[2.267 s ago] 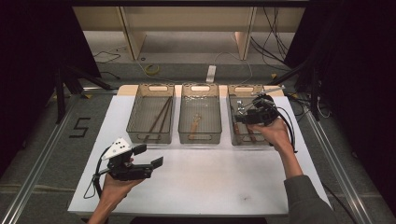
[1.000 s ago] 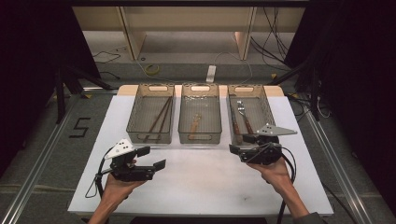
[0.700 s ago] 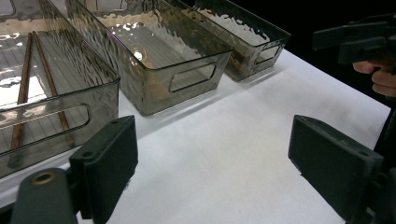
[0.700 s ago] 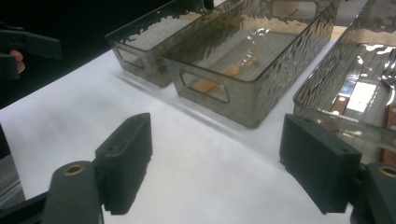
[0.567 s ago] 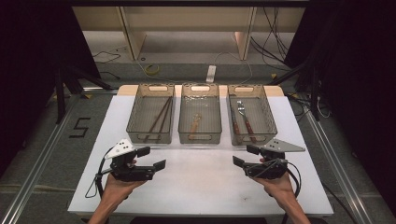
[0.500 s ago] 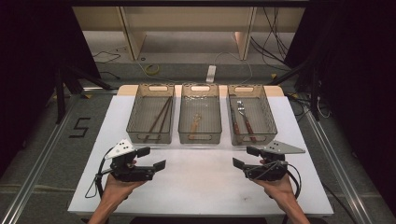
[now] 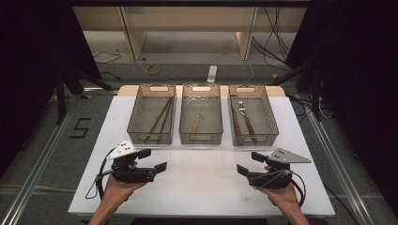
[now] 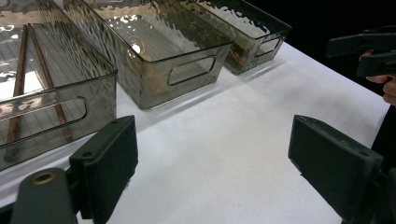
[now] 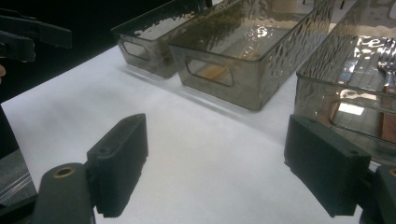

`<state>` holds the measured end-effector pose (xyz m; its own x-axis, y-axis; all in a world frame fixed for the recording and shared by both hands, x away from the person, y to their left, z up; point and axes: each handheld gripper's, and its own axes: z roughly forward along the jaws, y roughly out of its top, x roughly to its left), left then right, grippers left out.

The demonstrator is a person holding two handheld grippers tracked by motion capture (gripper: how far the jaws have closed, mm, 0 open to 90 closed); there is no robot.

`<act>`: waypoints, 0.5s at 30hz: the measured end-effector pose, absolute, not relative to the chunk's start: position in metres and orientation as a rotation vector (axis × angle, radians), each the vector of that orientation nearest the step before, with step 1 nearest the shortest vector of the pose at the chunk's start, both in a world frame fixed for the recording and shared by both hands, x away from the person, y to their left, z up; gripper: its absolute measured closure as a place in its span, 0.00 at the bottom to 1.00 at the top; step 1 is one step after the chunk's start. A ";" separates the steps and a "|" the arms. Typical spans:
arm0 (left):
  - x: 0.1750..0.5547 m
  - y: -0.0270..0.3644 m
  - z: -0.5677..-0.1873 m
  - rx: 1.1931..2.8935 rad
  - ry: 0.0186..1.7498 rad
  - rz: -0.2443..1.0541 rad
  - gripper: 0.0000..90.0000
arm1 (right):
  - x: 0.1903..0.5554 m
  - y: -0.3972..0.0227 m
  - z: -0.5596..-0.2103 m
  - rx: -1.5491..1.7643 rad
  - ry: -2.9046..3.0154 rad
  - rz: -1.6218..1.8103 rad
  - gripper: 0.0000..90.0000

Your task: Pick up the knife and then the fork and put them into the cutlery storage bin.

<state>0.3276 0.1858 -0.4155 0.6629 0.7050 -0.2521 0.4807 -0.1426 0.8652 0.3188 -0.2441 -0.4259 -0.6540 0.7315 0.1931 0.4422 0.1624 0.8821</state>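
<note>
Right gripper (image 7: 245, 165): lower right, jaws just widened, holding nothing.
Left gripper (image 7: 151, 159): lower left, released.
Risk: you clip the right bin (image 7: 252, 140) rim when reaching in for the fork (image 7: 244, 111).

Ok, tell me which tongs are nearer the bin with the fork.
Right. The right tongs sit just in front of the fork bin, jaws open and empty. The left tongs are across the table, in front of the chopstick bin.

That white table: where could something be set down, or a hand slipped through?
The bare stretch of the white table between the left tongs and right tongs, below the three bins, is free. The bins stand close side by side, so there it is crowded.
</note>
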 end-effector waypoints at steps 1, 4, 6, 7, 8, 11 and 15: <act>0.328 0.186 -0.415 1.793 0.949 0.257 0.17 | 0.318 -0.245 -0.426 1.130 2.163 1.490 0.25; 0.328 0.186 -0.415 1.792 0.950 0.258 0.17 | 0.317 -0.245 -0.426 1.131 2.159 1.486 0.24; 0.328 0.186 -0.415 1.792 0.948 0.260 0.17 | 0.316 -0.245 -0.426 1.122 2.159 1.480 0.24; 0.327 0.186 -0.415 1.793 0.948 0.260 0.17 | 0.316 -0.245 -0.426 1.122 2.158 1.480 0.24; 0.328 0.186 -0.415 1.794 0.948 0.260 0.17 | 0.316 -0.245 -0.426 1.122 2.158 1.480 0.24; 0.328 0.186 -0.415 1.795 0.949 0.260 0.17 | 0.317 -0.244 -0.426 1.118 2.158 1.480 0.24; 0.328 0.185 -0.415 1.795 0.950 0.260 0.17 | 0.317 -0.244 -0.426 1.117 2.157 1.484 0.24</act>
